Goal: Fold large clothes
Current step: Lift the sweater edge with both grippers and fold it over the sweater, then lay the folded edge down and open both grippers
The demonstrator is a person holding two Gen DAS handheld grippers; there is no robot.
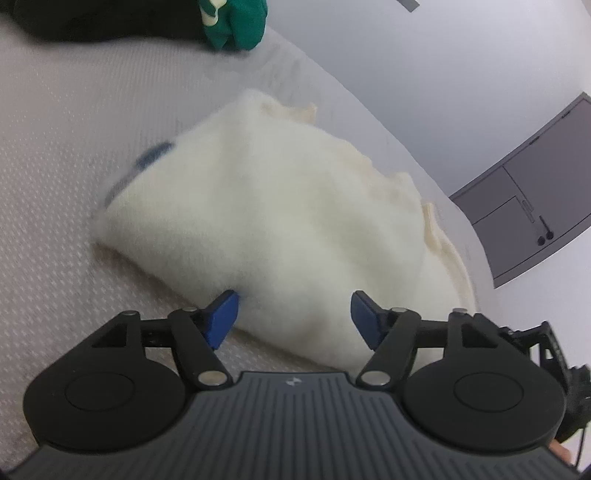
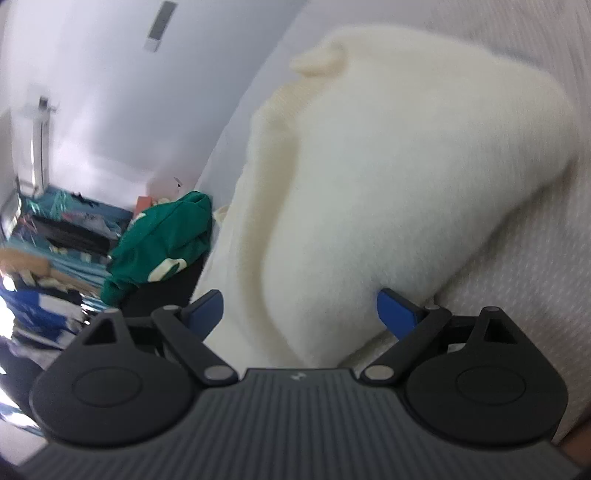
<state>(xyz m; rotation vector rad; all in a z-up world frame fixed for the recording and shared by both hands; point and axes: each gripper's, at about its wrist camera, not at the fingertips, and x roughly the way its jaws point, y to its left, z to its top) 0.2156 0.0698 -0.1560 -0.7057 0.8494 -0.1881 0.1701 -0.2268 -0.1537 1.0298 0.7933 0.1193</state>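
While both views are smeared by blur, we can make out a cream sweater [image 1: 280, 221] lying folded into a thick bundle on a pale quilted bed cover [image 1: 55, 155], close to the edge where the cover meets a white wall [image 1: 424, 74]. From the left wrist we see the left gripper [image 1: 293, 314] held low just before the near edge of the bundle, its jaws spread wide, the blue pads [image 1: 223, 317] standing to either side of the fabric without pressing on it; the left pad seems to brush the sweater's lower edge, though the blur keeps us from being sure. A blue shape [image 1: 147, 162] shows at the sweater's far left corner, too smeared for us to name. Beyond it, at the top of the view, a green garment [image 1: 236, 26] lies beside something dark [image 1: 92, 18], well apart from the sweater. A grey panelled door [image 1: 535, 177] shows on the wall at the right. From the right wrist we see the right gripper [image 2: 301, 312] also held just before the sweater [image 2: 388, 184], jaws spread wide with fabric rising between them and neither pad [image 2: 397, 314] clamped on it. The bundle's ribbed edge [image 2: 280, 122] faces left in this view, and the quilted cover [image 2: 535, 295] runs along the right. The green garment [image 2: 162, 240] lies heaped past the sweater on the left, with a muddle of blue and teal clothing [image 2: 48, 258] beyond it.
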